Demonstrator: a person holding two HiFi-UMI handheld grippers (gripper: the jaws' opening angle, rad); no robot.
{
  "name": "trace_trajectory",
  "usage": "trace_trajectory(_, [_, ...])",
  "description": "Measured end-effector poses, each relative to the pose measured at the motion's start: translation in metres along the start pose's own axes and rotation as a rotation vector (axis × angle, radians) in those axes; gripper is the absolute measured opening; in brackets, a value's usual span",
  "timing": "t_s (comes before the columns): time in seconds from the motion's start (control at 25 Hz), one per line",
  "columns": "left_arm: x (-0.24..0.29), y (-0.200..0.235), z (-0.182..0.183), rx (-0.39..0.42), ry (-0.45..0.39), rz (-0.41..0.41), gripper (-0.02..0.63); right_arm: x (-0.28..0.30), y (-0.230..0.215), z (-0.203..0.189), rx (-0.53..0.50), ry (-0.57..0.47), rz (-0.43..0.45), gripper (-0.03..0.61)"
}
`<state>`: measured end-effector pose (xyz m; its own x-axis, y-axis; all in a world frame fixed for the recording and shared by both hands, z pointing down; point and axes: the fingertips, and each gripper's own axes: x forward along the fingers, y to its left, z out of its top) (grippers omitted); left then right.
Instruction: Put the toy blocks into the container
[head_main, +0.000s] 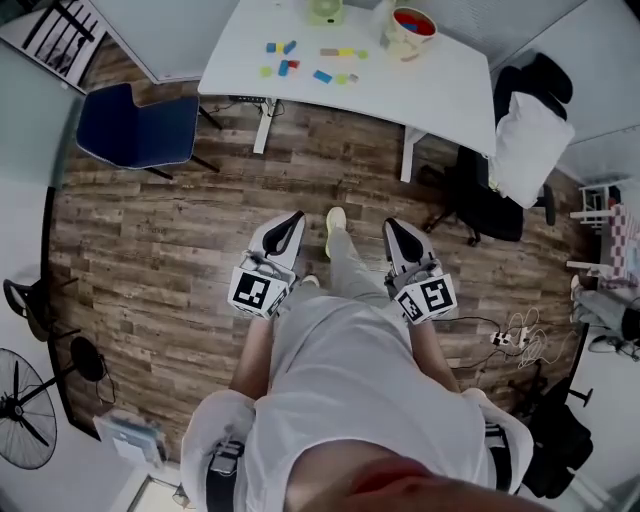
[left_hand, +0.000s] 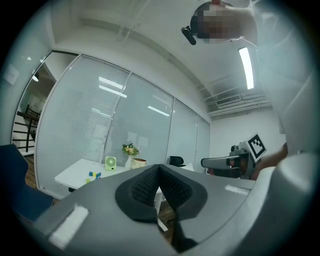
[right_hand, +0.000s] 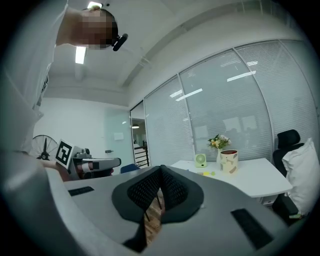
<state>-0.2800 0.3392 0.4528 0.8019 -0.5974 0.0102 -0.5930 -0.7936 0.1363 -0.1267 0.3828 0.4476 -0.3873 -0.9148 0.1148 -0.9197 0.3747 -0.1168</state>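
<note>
Head view gives me the left tongs (head_main: 291, 222) and the right tongs (head_main: 396, 233) held out side by side in front of the person, one on each side of the forward leg, above the wooden floor (head_main: 170, 240). Both are well apart from the white surface (head_main: 440, 85) at the top of the picture. The toy blocks (head_main: 287, 67) lie scattered on that surface in a loose patch: blue, green, yellow and one red among them. The container (head_main: 410, 25), a pale cup whose inside shows red, stands to their right near the far edge, apart from the blocks, with a small green fan (head_main: 325, 10) just beside it. A blue chair (head_main: 140, 125) sits off the surface's left end, and a black chair (head_main: 490, 195) with a white pillow (head_main: 528, 140) off its right end. In the left gripper view I read the padded jaws of the left tongs pressed together at their tips with nothing between them. The right gripper view shows the same of the right tongs: jaws closed on each other, empty, the surface and container far ahead
</note>
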Motion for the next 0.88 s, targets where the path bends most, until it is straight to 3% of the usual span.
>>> trace_trajectory(0.16, [0.054,0.023,0.022,0.074,-0.031,0.022,-0.005,0.047,-0.041,0.007,0.0,-0.052,0.018,0.0])
trace_trajectory(0.32, [0.115,0.039,0.026,0.116,0.023,0.018,-0.005,0.085,-0.099,0.024,-0.066,-0.061,0.02,0.0])
trace_trajectory(0.64, [0.231,0.073,0.017,0.106,0.139,0.051,-0.005,0.16,-0.222,0.036,-0.028,-0.037,0.039,0.0])
trace_trajectory(0.88, [0.286,0.091,0.027,0.108,0.145,0.071,-0.005,0.203,-0.271,0.047,-0.013,-0.022,0.073,0.0])
